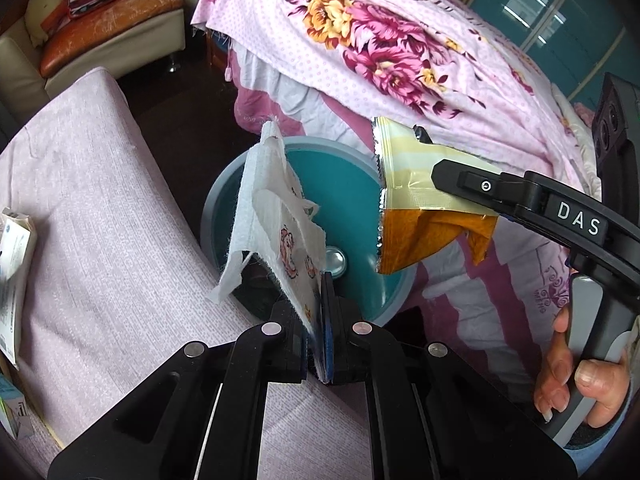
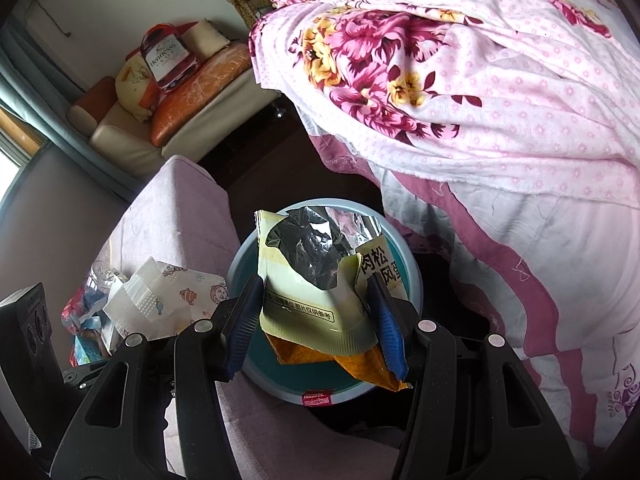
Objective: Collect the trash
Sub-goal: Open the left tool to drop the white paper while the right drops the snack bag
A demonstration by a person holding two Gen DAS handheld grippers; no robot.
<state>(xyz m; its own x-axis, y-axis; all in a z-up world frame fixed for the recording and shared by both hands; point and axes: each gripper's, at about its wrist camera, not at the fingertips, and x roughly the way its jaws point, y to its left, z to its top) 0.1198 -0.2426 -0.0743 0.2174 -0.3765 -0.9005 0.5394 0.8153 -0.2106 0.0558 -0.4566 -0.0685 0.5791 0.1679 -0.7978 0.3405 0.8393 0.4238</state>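
The left tongs (image 1: pixel 320 320) are pinched tight on a limp white printed tissue sheet (image 1: pixel 272 216), which hangs above the round teal plastic bin (image 1: pixel 356 200) on the floor. The right tongs (image 2: pixel 316 320) stand half-wide, clamped across a torn cream-and-orange foil snack wrapper (image 2: pixel 316 280), also over the bin. Risks as I judge them: the tissue is flimsy and could cling to the pad on release, or drift onto the pale lilac cloth-covered surface (image 1: pixel 100 220) just beside the bin. The wrapper's orange tail hangs near the rim; released off-centre, it could catch there and tip out toward the floral pink bedspread (image 2: pixel 460 100).
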